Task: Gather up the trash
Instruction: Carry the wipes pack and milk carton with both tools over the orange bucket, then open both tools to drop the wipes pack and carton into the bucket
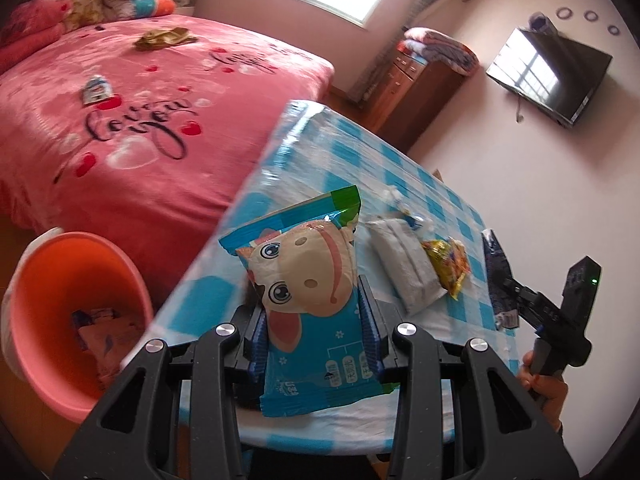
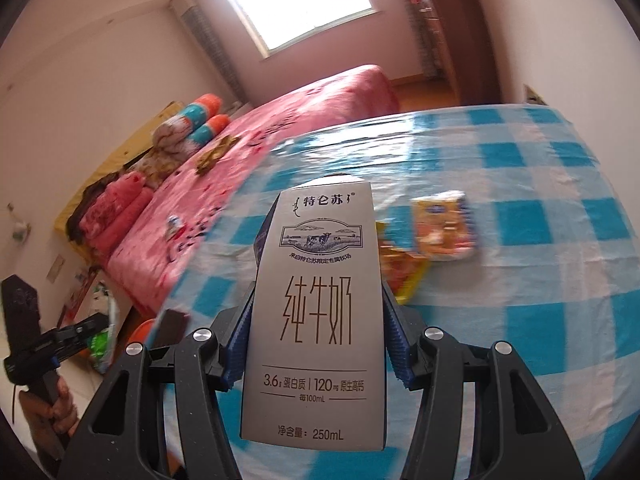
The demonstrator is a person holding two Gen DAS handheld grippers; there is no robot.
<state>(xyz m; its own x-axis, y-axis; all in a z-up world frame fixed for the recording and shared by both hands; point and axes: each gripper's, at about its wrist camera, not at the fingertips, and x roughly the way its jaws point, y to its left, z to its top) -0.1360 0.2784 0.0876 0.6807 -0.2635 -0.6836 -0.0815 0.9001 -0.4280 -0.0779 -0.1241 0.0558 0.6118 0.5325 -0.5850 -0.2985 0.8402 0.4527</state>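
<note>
My left gripper (image 1: 310, 300) is shut on a blue snack packet (image 1: 308, 256) printed with a cartoon cow, which it holds upright over the near edge of the checked table (image 1: 360, 160). An orange bucket (image 1: 48, 280) stands on the floor to the lower left, with wrappers inside. My right gripper (image 2: 318, 300) is shut on a grey milk carton (image 2: 316, 264) above the table (image 2: 540, 208). The left wrist view shows the right gripper (image 1: 510, 282) at the right with the carton (image 1: 494, 264) seen edge-on. In the right wrist view the left gripper (image 2: 80, 328) is at the far left.
A grey-white tissue pack (image 1: 404, 268) and a yellow wrapper (image 1: 448, 264) lie on the table. On the pink bed (image 1: 140, 160) lie a small blue-white wrapper (image 1: 96, 90) and a brownish wrapper (image 1: 164, 38). A wooden cabinet (image 1: 408, 92) and a wall television (image 1: 548, 76) stand beyond.
</note>
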